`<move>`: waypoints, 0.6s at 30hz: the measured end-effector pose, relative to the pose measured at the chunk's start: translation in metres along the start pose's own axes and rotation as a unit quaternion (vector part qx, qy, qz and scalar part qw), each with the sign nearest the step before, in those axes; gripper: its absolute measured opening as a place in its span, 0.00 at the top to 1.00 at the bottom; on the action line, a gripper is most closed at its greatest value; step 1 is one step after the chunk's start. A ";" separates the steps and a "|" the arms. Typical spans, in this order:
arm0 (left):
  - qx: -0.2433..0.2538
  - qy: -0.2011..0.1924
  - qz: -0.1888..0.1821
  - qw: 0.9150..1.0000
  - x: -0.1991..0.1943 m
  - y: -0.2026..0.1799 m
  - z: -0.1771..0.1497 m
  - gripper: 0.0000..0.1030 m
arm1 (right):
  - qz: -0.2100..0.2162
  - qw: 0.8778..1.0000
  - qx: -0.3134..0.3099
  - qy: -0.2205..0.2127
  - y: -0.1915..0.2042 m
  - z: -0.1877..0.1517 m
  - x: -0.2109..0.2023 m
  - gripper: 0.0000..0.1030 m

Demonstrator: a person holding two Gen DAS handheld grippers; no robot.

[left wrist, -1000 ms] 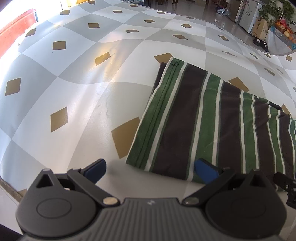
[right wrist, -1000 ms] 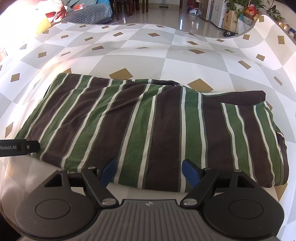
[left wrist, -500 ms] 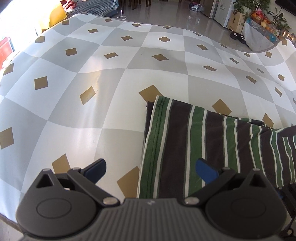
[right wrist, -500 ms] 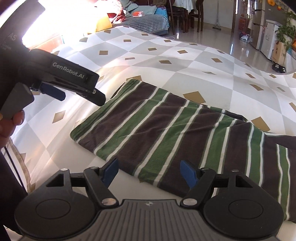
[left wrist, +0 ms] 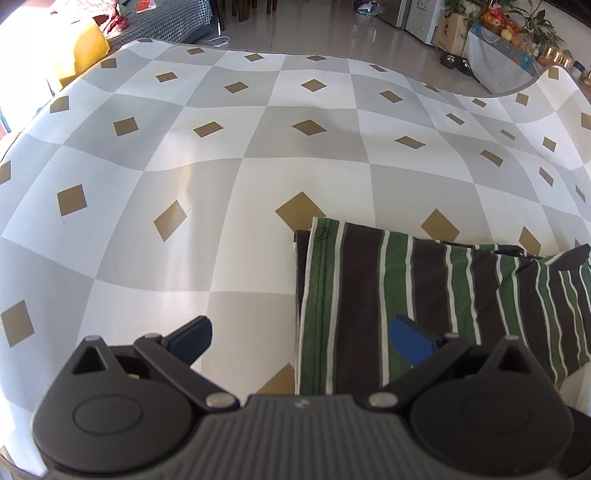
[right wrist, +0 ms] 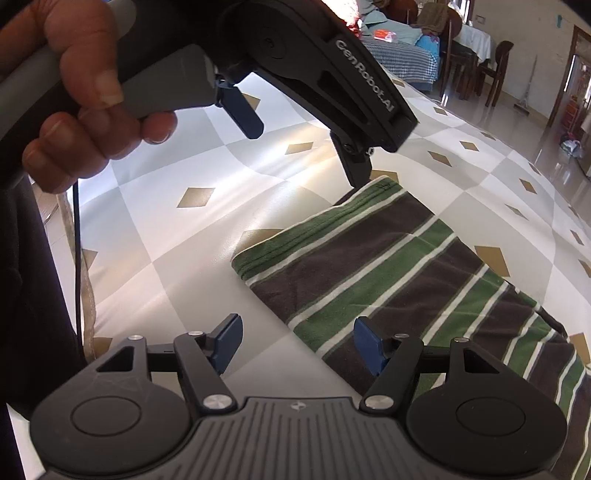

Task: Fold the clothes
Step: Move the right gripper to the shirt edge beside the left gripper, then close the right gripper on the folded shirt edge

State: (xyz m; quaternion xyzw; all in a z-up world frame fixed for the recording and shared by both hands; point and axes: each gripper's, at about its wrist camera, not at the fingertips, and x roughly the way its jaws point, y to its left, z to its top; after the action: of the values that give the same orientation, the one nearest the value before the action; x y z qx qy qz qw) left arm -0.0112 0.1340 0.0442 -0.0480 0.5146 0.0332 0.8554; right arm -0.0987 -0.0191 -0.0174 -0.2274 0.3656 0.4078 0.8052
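Note:
A folded garment [left wrist: 436, 295] with green, dark brown and white stripes lies flat on the checkered table cover [left wrist: 221, 177]. In the left wrist view my left gripper [left wrist: 301, 336] is open above the garment's near left corner, one blue pad over bare cover, the other over the cloth. In the right wrist view my right gripper [right wrist: 299, 347] is open and empty over the garment's [right wrist: 399, 273] near edge. The left gripper [right wrist: 303, 144] shows there too, held high in a hand [right wrist: 85, 92], open above the garment's left end.
The cover has grey and white squares with gold diamonds and drops off at the near and left edges. A cable [right wrist: 76, 258] hangs by the left edge. Beyond the table are a bed [right wrist: 406, 55], chairs [right wrist: 495, 74], a tiled floor, plants and boxes [left wrist: 491, 33].
Both grippers have lifted away from the garment and risen. The right view has swung left, and the left gripper with its hand now fills the top. The garment stays flat.

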 end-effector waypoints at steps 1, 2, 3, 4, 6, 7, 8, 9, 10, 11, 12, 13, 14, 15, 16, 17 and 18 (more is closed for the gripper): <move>-0.008 0.003 -0.004 1.000 0.002 0.002 0.001 0.00 | 0.004 1.000 -0.007 0.000 0.003 0.002 0.003 0.39; -0.020 0.006 -0.011 1.000 0.003 0.004 0.001 0.00 | 0.006 1.000 -0.017 0.000 0.006 0.004 0.005 0.41; -0.031 0.010 -0.019 0.999 0.005 0.006 0.002 0.00 | 0.007 1.000 -0.027 0.001 0.009 0.006 0.008 0.41; -0.041 0.010 -0.025 0.999 0.006 0.008 0.003 0.00 | 0.008 0.999 -0.038 0.001 0.012 0.008 0.011 0.43; -0.058 0.003 -0.034 0.998 0.004 0.012 0.005 0.00 | 0.002 0.998 -0.058 -0.005 0.017 0.010 0.016 0.45; -0.063 0.000 -0.035 0.997 0.004 0.014 0.006 0.00 | -0.001 0.998 -0.069 -0.008 0.020 0.010 0.018 0.46; -0.064 -0.004 -0.032 0.997 0.003 0.015 0.007 0.00 | -0.002 0.997 -0.073 -0.008 0.021 0.010 0.020 0.48; -0.066 -0.006 -0.029 0.997 0.002 0.016 0.008 0.00 | -0.001 0.997 -0.075 -0.008 0.022 0.010 0.023 0.49; -0.068 -0.008 -0.025 0.997 0.002 0.017 0.009 0.00 | -0.001 0.997 -0.077 -0.008 0.023 0.010 0.026 0.50; -0.070 -0.008 -0.024 0.997 0.003 0.018 0.010 0.00 | -0.002 0.997 -0.077 -0.010 0.024 0.010 0.027 0.51; -0.074 -0.007 -0.026 0.997 0.004 0.020 0.011 0.00 | -0.003 0.997 -0.077 -0.012 0.024 0.011 0.028 0.51; -0.077 -0.005 -0.027 0.997 0.005 0.021 0.012 0.00 | -0.005 0.997 -0.077 -0.014 0.024 0.011 0.028 0.51; -0.080 -0.003 -0.029 0.996 0.006 0.021 0.012 0.00 | -0.006 0.997 -0.077 -0.017 0.024 0.011 0.029 0.52; -0.080 0.000 -0.032 0.996 0.007 0.022 0.012 0.00 | -0.007 0.997 -0.077 -0.019 0.024 0.011 0.030 0.52; -0.080 0.004 -0.035 0.996 0.009 0.021 0.012 0.00 | -0.009 0.997 -0.077 -0.021 0.025 0.011 0.030 0.54; -0.079 0.007 -0.039 0.996 0.011 0.021 0.012 0.00 | -0.010 0.997 -0.077 -0.024 0.025 0.011 0.031 0.55; -0.079 0.011 -0.043 0.996 0.013 0.021 0.012 0.00 | -0.011 0.997 -0.077 -0.026 0.025 0.011 0.032 0.56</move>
State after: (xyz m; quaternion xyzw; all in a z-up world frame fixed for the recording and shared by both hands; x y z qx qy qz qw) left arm 0.0035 0.1563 0.0377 -0.1378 0.5172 0.0361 0.8439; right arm -0.1021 0.0179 -0.0364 -0.2824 0.3095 0.4316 0.7988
